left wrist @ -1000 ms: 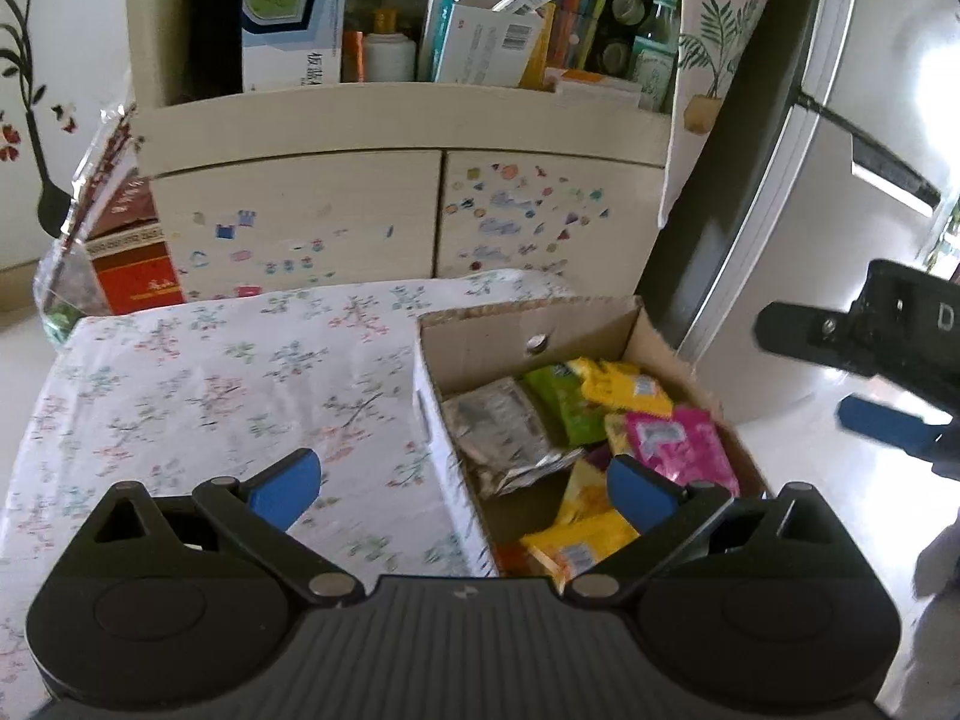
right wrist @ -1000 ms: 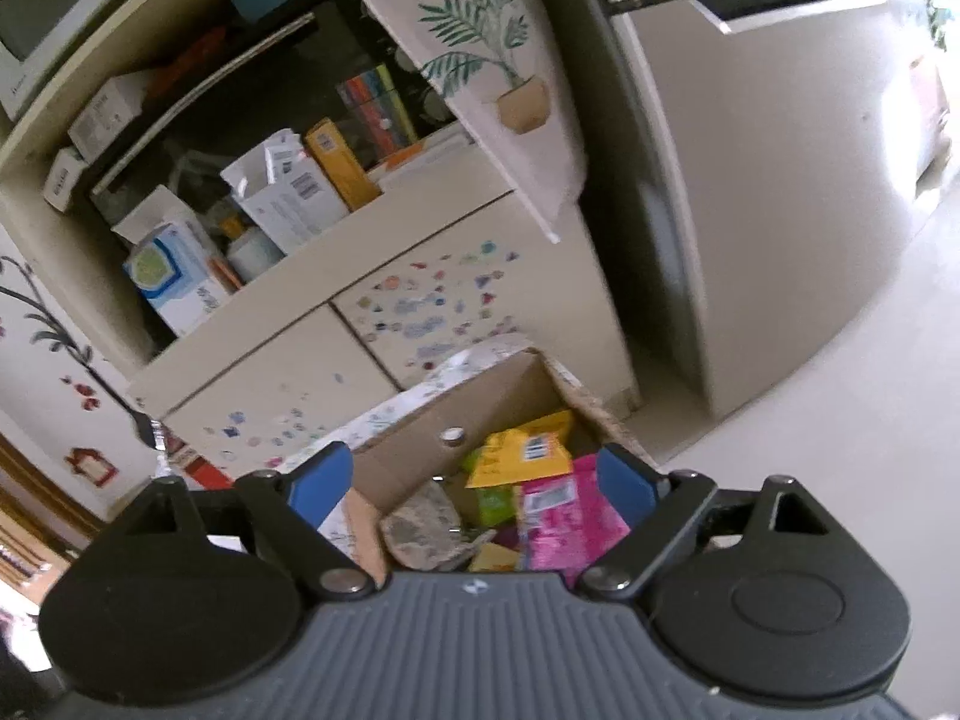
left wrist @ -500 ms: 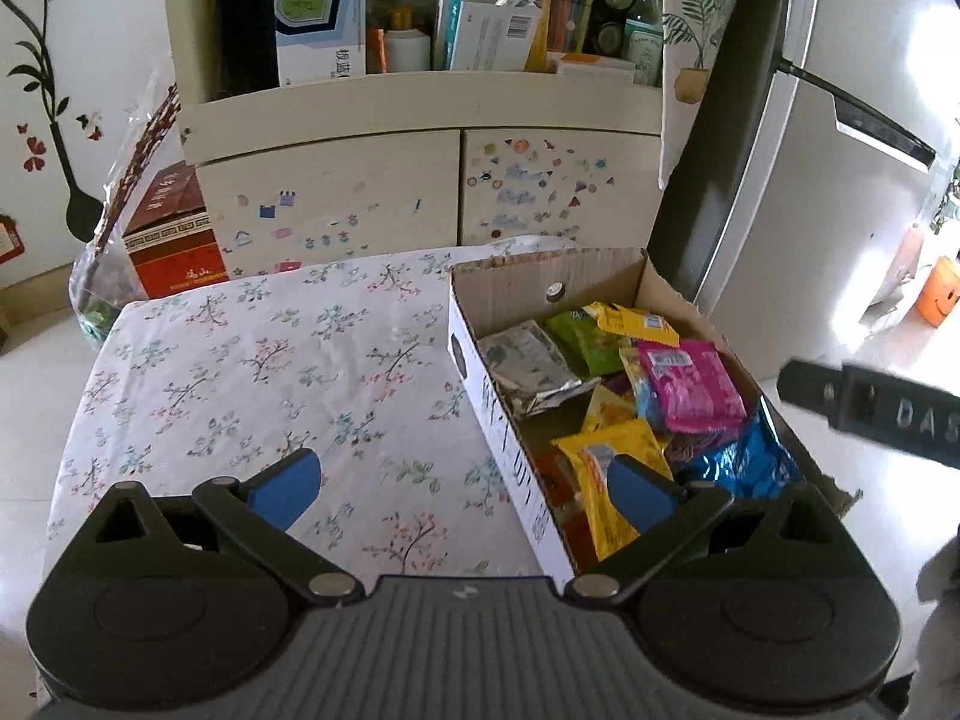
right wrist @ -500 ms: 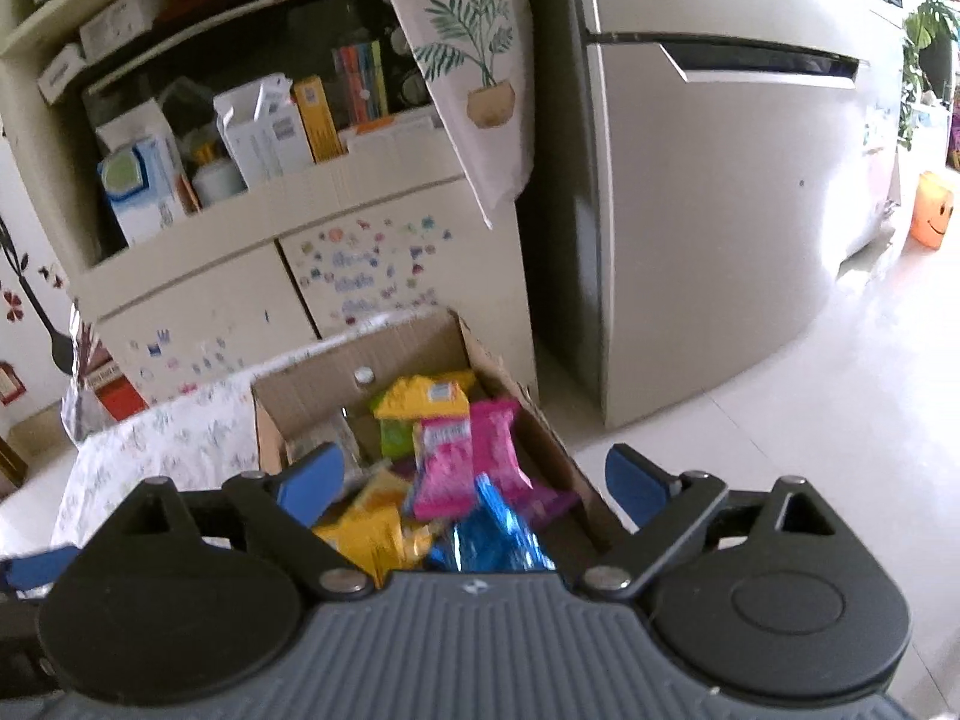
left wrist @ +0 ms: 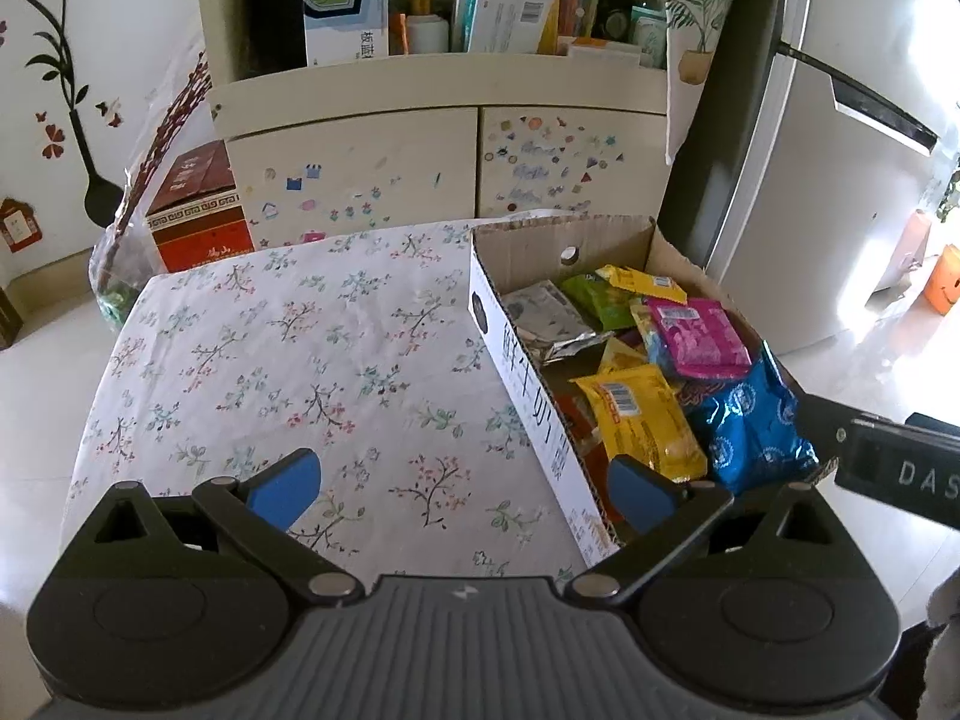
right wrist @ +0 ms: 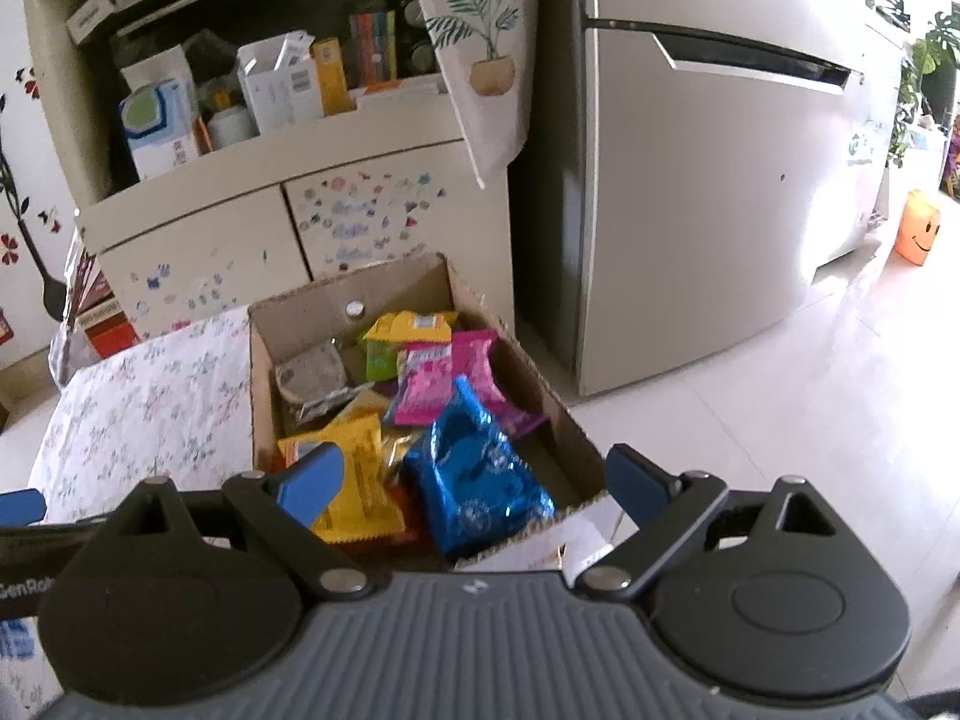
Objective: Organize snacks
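Snacks: the packets all lay in the box (left wrist: pixel 528 438), heaped loosely — blue bag (left wrist: pixel 753 429) and yellow bag (left wrist: pixel 645 420) nearest, pink bag (left wrist: pixel 699 336) behind them, green packet (left wrist: pixel 594 300), a second yellow packet (left wrist: pixel 645 279) and silver pouch (left wrist: pixel 549 321) toward the far wall.
Box: it stood open on the right side of the table (left wrist: pixel 288 360), under a flowered cloth; no packet showed on the cloth.
Left gripper (left wrist: pixel 462 483): spread wide, holding nothing, above the near table edge; its right finger (left wrist: pixel 639 492) sat in line with the box's near corner.
Right gripper (right wrist: pixel 471 486): spread wide too, empty, poised over the near end of the box, the blue bag (right wrist: pixel 477 477) between its fingers in its own view.
Stage: this fit either snacks gathered into the box or a heap waiting to be sorted out; the pictures did not settle which.
Doing it well: if a packet was to be taken, the top ones (blue, yellow) looked the fair choice; a grip across a crimped end seam would likely hold better than a squeeze on the puffed middle, which could slip or crush the contents.
Risk: the box wall stood close to both grippers, so a low approach could nudge it.
Hidden: the lower layer of packets, with only a red-orange edge showing; the box's near right corner; printing on the packets was too small to read.
Cut off: the right gripper in the left view showed only as a black bar (left wrist: pixel 894 468).
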The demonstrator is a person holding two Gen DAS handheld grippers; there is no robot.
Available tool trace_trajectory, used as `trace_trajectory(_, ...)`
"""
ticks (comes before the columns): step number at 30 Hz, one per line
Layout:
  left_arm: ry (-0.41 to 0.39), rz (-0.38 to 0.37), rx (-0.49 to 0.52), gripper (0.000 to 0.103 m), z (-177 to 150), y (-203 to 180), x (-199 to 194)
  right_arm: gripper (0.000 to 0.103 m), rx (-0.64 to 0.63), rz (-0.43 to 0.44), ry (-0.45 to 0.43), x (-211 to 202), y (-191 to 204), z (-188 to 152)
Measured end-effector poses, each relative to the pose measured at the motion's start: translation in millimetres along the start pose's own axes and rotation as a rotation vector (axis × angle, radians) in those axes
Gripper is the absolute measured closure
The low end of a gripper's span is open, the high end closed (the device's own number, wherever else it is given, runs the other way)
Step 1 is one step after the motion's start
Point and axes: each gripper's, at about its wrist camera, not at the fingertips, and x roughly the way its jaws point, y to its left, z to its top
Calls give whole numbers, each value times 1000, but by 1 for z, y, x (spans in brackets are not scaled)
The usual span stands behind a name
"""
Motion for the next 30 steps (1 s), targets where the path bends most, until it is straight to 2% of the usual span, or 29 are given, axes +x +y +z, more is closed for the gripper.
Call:
trace_trajectory(7, -1, 19, 14, 0, -4, -3, -2, 9, -35, -2, 27, -5, 7, -11)
trace_trajectory(30, -8, 74, 48, 0, -5, -10, 1, 9, -96, -29, 20, -7, 19, -18)
